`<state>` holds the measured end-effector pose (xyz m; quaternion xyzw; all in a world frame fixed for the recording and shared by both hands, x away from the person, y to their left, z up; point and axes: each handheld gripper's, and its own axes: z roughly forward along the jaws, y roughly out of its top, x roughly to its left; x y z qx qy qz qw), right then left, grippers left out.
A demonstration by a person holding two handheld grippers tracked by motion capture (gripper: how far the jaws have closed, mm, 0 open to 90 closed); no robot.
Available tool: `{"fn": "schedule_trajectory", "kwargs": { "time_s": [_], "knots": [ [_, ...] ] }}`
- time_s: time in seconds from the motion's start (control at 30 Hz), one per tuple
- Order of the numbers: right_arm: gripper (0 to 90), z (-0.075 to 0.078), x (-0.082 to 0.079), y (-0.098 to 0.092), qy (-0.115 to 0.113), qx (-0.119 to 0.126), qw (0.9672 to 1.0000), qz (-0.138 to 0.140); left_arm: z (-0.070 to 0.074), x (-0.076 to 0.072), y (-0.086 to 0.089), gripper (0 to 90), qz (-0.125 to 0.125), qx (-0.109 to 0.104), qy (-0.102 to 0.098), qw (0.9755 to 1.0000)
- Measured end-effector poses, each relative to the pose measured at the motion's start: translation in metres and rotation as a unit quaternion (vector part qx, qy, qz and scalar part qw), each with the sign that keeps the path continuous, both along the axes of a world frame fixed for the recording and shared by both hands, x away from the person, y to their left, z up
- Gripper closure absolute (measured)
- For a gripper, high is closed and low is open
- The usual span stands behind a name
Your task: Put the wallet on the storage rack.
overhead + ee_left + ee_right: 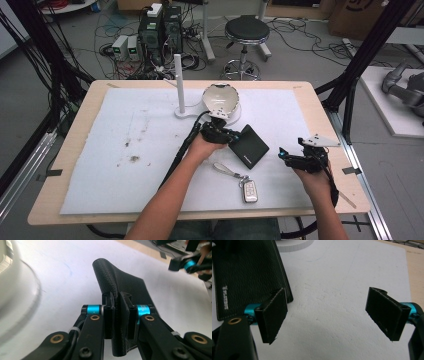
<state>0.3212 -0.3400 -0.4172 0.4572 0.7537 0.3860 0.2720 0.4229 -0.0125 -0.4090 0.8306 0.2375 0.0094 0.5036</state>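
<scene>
Wallet of black grained leather (248, 146), flat and rectangular, lies near the middle of the white foam sheet (125, 150) that covers the wooden table (320, 107) in the high view, with the left gripper (224, 134) at its left edge and the right gripper (292, 159) held apart to its right, above the sheet. Just behind the left gripper sit a white bowl (220, 99) and a white upright post on a round base (179, 82); a silver car key with a strap (248, 190) lies in front of the wallet. In the left gripper view, the gripper (117, 315) has its fingers closed tight on the wallet's edge (122, 282), which stands up and curls between them, so the step in hand looks like lifting or opening the wallet. In the right gripper view, the gripper (334, 315) has its fingers spread wide with nothing between them, the wallet (244, 275) lying just beyond the left finger. The next move likely calls for bringing the right gripper in to catch the free flap while the left holds firm.
</scene>
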Motion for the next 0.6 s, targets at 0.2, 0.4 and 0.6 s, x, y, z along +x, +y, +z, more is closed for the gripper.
{"fn": "schedule_trajectory", "kwargs": {
  "time_s": [0.2,0.4,0.6],
  "knots": [
    [17.9,0.0,0.001,0.002,-0.001,-0.002,1.0,0.004,0.023,-0.001,0.014,82.4,0.012,0.01,-0.025,0.9996],
    [17.9,-0.001,0.002,0.003,0.0,-0.003,1.0,0.005,0.059,0.001,0.035,82.6,0.026,0.002,-0.054,0.9982],
    [17.9,-0.001,0.003,0.006,0.002,-0.004,1.0,0.007,0.091,0.007,0.046,82.6,0.036,0.003,-0.077,0.9964]
  ]
}}
